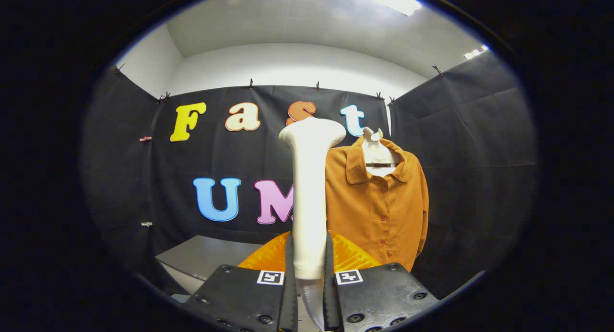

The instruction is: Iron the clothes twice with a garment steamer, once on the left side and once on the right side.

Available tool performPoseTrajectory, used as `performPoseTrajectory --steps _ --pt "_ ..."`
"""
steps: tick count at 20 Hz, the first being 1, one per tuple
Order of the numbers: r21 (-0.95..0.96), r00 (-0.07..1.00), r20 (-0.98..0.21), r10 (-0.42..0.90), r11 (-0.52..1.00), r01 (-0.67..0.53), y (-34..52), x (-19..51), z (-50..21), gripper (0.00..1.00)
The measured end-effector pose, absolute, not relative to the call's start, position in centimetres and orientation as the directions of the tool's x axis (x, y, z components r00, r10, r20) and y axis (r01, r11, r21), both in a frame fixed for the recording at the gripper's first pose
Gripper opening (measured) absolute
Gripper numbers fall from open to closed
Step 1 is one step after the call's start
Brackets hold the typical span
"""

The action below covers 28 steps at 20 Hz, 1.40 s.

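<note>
A white garment steamer (309, 197) stands upright between my fingers, its flared head up at the top. My gripper (308, 274) is shut on the steamer's handle, both fingers pressing its sides. Beyond and to the right hangs an orange button-up shirt (383, 207) on a white hanger form (376, 152), facing me against the black cloth wall. The steamer's body covers the shirt's left edge. The steamer head is held clear of the fabric, level with the collar.
A grey table (206, 260) sits low to the left, beyond the fingers. Black cloth walls close the booth on the left, back and right. The shirt hangs near the right corner of the booth.
</note>
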<state>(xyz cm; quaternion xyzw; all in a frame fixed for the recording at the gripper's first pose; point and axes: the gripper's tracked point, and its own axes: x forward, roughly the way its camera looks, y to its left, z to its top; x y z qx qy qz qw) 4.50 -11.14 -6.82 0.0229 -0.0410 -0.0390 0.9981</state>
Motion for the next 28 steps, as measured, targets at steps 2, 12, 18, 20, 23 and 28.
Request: performPoseTrajectory --steps 2,12,18,20,23,28 --pt "0.056 0.99 0.095 -0.106 0.993 0.101 -13.7 4.9 -6.7 0.24" --pt "0.077 0.995 0.05 -0.082 0.994 0.078 -20.3 10.1 -11.1 0.24" --pt "0.076 0.998 0.016 -0.061 0.995 0.059 -21.2 13.7 -13.9 0.24" --pt "0.082 0.998 0.006 -0.06 0.995 0.059 -21.5 14.4 -14.9 0.24" --pt "0.095 0.997 -0.029 -0.064 0.993 0.067 -22.4 15.5 -17.1 0.24" --pt "0.098 0.996 -0.082 -0.047 0.994 0.055 -23.1 16.8 -20.3 0.25"
